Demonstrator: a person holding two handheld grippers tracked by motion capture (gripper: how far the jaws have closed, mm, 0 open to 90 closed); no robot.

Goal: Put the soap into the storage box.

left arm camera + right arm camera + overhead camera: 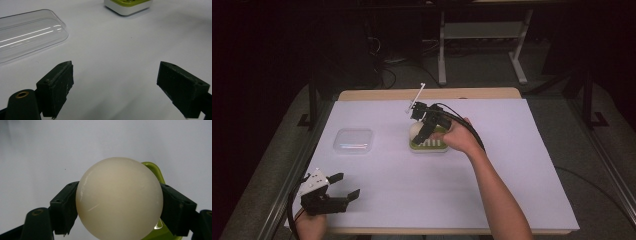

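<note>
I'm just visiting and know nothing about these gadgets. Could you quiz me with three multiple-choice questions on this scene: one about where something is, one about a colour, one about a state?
1. Where does the clear plastic lid lie?
A. left of the green soap dish
B. on top of the dish
C. in the left gripper

2. What colour is the soap?
A. blue
B. cream white
C. red

3. How does the left gripper stand?
A. shut on the lid
B. shut on nothing
C. open, holding nothing

Answers:
1 A: the high view shows it flat on the table, apart from the green soap dish.
2 B: it shows pale cream between the right gripper jaws.
3 C: its jaws stand wide apart over bare table.
</note>
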